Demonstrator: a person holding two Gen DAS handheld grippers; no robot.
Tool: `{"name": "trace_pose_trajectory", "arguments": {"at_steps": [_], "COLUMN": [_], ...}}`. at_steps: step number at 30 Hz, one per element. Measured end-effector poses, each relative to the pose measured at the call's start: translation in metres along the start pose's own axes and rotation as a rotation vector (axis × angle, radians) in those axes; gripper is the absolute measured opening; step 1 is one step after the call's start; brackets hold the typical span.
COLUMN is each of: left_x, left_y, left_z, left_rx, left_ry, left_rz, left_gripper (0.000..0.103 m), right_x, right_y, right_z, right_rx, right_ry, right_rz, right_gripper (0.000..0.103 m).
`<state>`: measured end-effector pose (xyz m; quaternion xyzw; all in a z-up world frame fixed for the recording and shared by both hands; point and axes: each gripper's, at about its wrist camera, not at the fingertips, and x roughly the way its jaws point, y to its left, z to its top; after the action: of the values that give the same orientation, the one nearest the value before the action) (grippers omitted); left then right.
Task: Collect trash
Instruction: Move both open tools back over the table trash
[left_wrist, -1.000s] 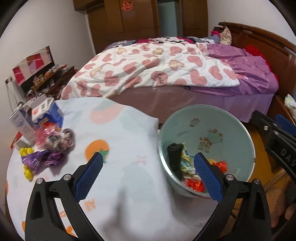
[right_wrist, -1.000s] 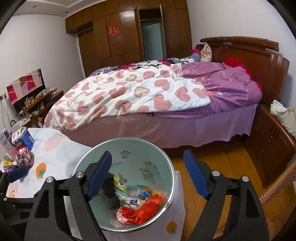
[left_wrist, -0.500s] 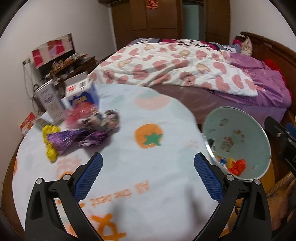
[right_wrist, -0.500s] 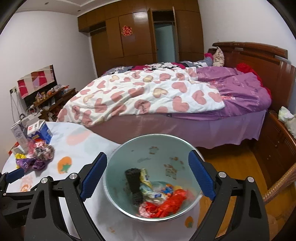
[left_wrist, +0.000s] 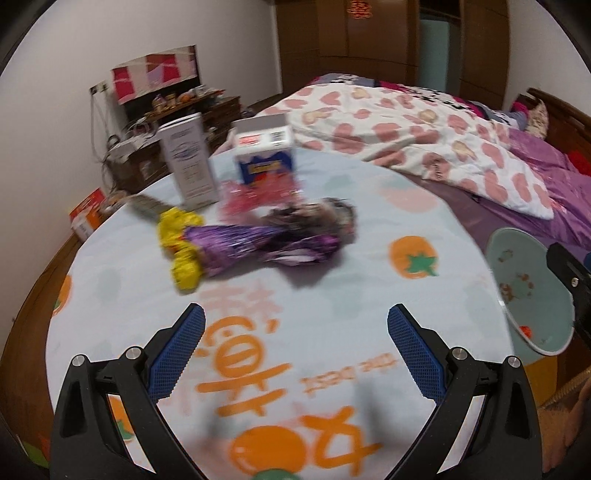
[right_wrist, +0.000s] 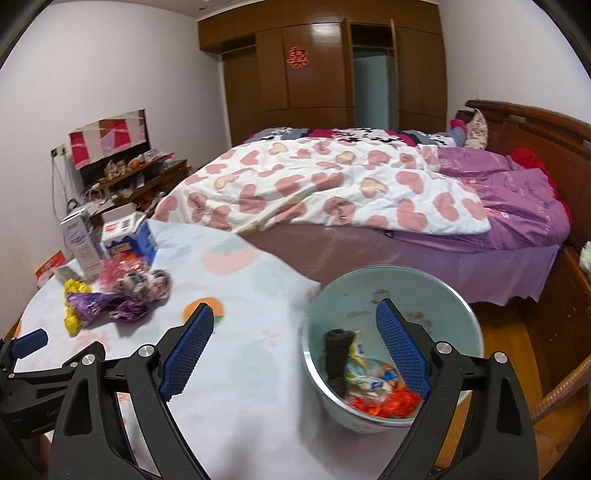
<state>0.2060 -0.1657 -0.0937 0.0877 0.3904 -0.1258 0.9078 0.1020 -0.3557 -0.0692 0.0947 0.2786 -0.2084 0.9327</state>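
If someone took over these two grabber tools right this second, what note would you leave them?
Left gripper: open, empty, above the tablecloth, pointed at the wrapper pile.
Right gripper: open, empty, above the table edge beside the bin.
Bin: at the table's edge toward the bed, already holding a black item, red wrappers and other scraps.
Left to collect: purple foil wrapper, yellow wrappers, pink crinkly wrapper, greyish wrapper. Two cartons stand behind the pile.
Likely next: pick from the pile with the left gripper and drop into the bin.
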Motion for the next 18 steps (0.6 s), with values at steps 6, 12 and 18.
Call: {"name": "trace_pose_trajectory", "arguments": {"at_steps": [6, 12, 18], "left_x": [0.007, 0.012, 0.018], "left_y": [0.043, 0.08, 0.111], "left_z": [-0.005, -0.01, -0.015], "left_rx": [-0.07, -0.131, -0.18], "left_ry": [0.02, 0.038, 0.055], "left_rz": [0.041, 0.083, 0.112], "left_gripper": [0.097, 0.097, 0.097], "right_x": [0.004, 0.009, 0.014], "right_y": [0.036, 0.071, 0.102], "right_z": [-0.002, -0.006, -0.011], "right_rx": [-0.039, -0.083, -0.126], "right_ry": [0.012, 0.03, 0.045], "right_rz": [0.046, 0.095, 0.142], "right_gripper": [0.088, 0.088, 0.088]}}
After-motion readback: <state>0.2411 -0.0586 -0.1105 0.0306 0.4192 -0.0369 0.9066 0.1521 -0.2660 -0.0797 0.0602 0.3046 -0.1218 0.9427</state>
